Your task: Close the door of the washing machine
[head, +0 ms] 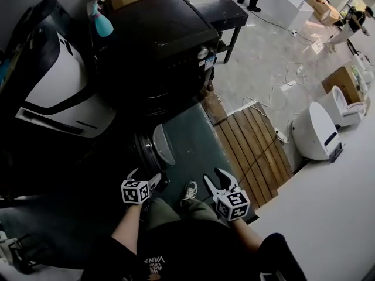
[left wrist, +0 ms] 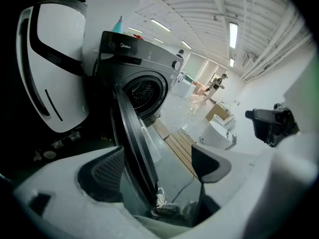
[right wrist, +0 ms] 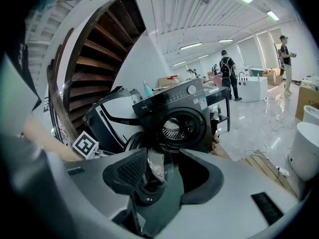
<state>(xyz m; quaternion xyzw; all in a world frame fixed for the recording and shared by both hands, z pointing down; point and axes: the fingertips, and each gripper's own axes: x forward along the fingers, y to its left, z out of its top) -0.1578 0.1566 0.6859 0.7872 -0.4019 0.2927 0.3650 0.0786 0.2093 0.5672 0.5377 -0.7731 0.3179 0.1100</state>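
Head view: the door (head: 162, 146) of the washing machine (head: 170, 45) hangs swung open. The left gripper (head: 146, 178) has its jaws gaping around the door's rim, not clamping. The right gripper (head: 213, 175) is spread too, and empty. A glancing push may slide off, leaving the door unlatched.

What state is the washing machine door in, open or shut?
Open. The door stands swung out from the washing machine, and the drum opening shows uncovered behind it.
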